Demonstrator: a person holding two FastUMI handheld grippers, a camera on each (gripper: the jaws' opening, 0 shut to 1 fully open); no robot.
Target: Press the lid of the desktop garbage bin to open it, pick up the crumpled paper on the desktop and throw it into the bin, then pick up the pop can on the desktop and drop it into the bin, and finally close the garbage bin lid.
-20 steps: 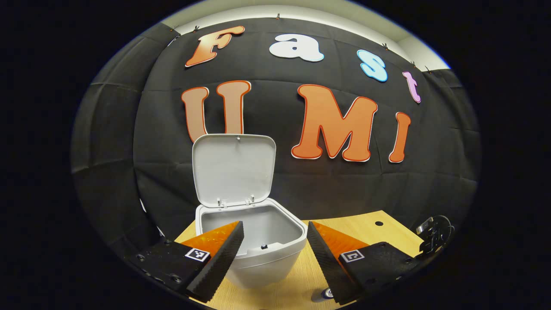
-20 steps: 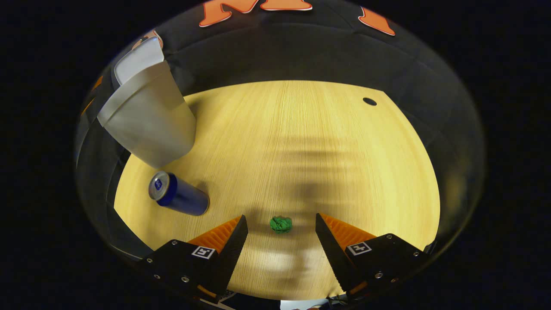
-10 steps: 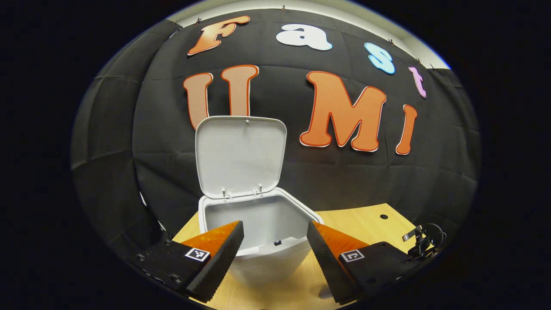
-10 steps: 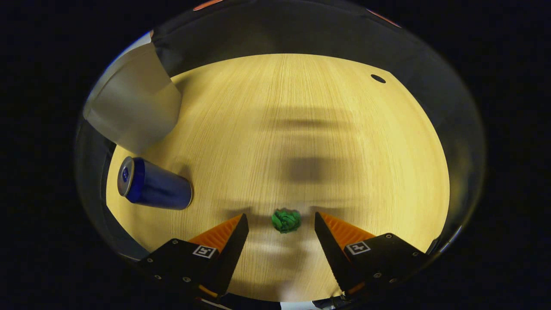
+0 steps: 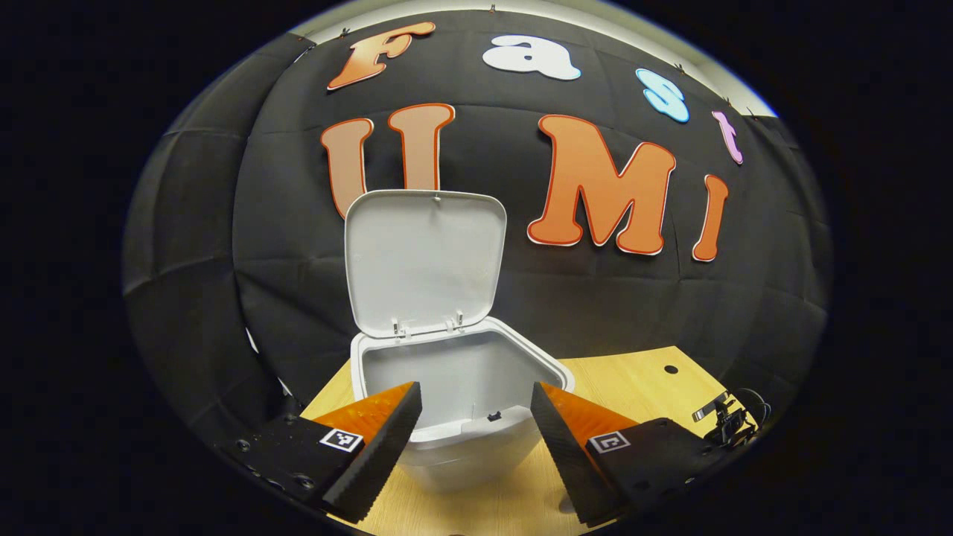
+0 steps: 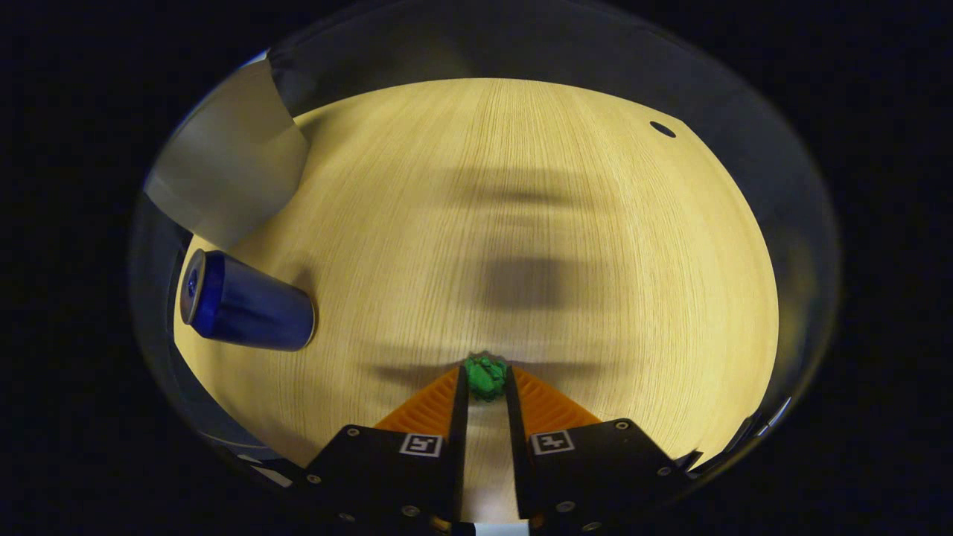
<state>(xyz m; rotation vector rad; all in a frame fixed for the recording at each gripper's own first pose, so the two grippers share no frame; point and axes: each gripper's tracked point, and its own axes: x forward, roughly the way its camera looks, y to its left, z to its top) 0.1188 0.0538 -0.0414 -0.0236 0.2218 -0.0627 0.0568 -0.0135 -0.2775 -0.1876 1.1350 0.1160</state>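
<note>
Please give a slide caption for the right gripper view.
Right gripper closed on green crumpled paper; blue pop can lies nearby.

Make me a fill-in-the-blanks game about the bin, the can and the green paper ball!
1. The bin has its lid standing ____.
2. The right gripper has its fingers closed on the green ____.
3. The blue can is lying on its ____ on the table.
4. The left gripper holds ____.

Missing words: open; paper; side; nothing
</note>
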